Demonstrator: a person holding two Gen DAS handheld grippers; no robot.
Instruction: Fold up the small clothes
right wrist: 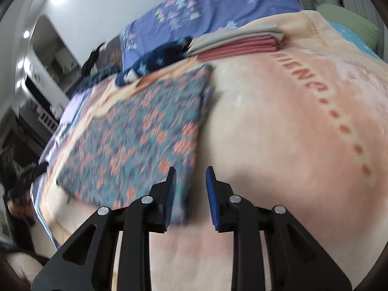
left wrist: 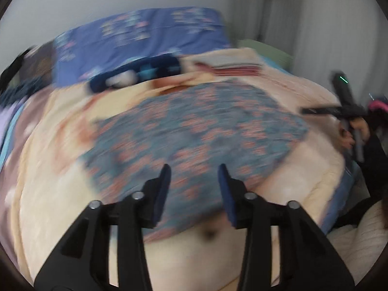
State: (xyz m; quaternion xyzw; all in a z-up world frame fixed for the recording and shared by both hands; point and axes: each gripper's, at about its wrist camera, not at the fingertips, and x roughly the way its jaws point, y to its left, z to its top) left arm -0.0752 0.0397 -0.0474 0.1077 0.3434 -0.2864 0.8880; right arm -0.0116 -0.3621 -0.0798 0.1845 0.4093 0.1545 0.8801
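A small blue garment with an orange pattern (left wrist: 194, 131) lies flat on the peach blanket (left wrist: 60, 169); it also shows in the right wrist view (right wrist: 135, 135). My left gripper (left wrist: 194, 169) is open and empty, above the garment's near edge. My right gripper (right wrist: 189, 172) is open and empty, over the garment's near right corner; it also shows at the right of the left wrist view (left wrist: 315, 110). The left wrist view is blurred.
A folded stack of grey and pink clothes (right wrist: 237, 42) lies at the far side of the blanket (right wrist: 278, 133). A dark blue starred item (right wrist: 155, 63) and a purple patterned pillow (right wrist: 206, 9) lie behind. A wall stands beyond.
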